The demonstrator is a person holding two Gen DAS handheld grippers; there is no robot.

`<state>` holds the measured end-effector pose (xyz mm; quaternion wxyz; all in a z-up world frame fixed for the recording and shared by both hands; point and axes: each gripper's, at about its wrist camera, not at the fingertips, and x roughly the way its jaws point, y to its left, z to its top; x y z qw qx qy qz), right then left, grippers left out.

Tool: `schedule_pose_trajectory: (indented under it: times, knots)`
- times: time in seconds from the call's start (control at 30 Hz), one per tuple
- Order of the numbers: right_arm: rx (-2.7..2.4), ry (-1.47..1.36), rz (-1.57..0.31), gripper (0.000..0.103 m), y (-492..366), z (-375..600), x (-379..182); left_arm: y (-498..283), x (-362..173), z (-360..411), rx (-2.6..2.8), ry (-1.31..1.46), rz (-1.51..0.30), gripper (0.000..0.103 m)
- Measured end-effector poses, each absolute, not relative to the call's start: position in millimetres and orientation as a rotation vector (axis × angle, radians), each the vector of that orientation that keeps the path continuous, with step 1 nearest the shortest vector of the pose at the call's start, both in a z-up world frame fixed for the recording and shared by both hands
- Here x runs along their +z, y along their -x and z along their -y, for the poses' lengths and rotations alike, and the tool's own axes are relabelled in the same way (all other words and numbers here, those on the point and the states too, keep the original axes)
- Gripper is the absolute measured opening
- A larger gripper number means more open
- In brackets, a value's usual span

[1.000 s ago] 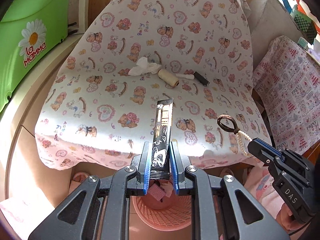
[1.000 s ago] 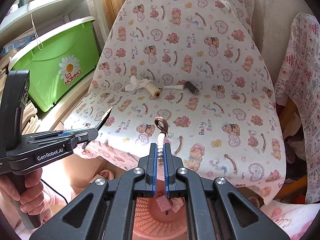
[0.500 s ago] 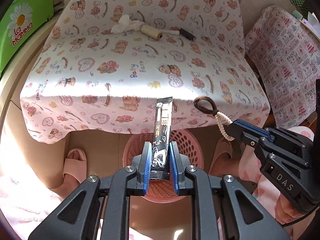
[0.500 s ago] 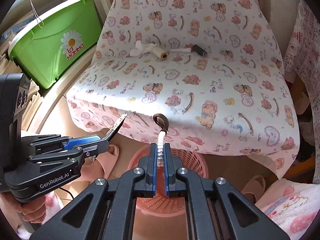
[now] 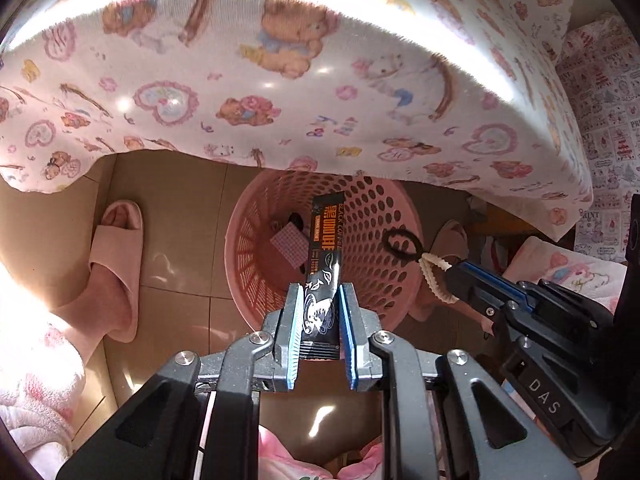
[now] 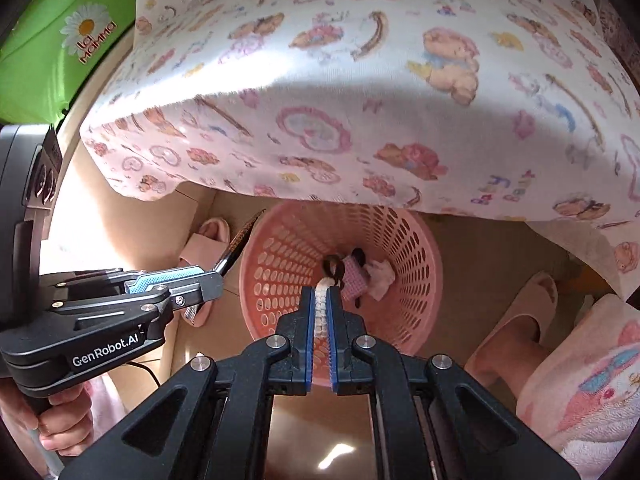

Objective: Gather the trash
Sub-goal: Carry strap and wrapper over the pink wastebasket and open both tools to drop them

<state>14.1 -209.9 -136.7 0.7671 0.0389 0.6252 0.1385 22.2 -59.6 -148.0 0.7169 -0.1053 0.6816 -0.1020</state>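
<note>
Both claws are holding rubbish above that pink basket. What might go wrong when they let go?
The coffee sachet is long and light; released from the left gripper, it may flutter or tip over the basket rim onto the floor.

Seen from the left wrist, the right gripper holds the hair tie near the basket's edge, so it may drop outside, by the slipper.

Its beaded part could snag between the pads.

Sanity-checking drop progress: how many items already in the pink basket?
3 visible in the pink basket: a pink checked packet, a white crumpled tissue right of it, a small dark piece beside the packet. More may be hidden under them.
</note>
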Motion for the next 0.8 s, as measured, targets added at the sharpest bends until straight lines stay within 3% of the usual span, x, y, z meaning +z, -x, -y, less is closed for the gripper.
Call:
schedule_pose_trajectory:
  times: [0.57,0.63,0.7,0.8]
  knots:
    - [0.161,-0.157,-1.550,0.007,-27,224,-209,-32,-198,53,-0.173,0.285,-1.641,0.014]
    - [0.147,-0.164,-1.568,0.015,-27,225,-214,-33,-201,53,-0.165,0.278,-1.654,0.016]
    - [0.128,-0.173,-1.584,0.034,-27,227,-219,-32,-206,52,-0.154,0.274,-1.676,0.021]
    - [0.109,-0.173,-1.607,0.042,-27,229,-225,-32,-210,50,-0.103,0.243,-1.698,0.034]
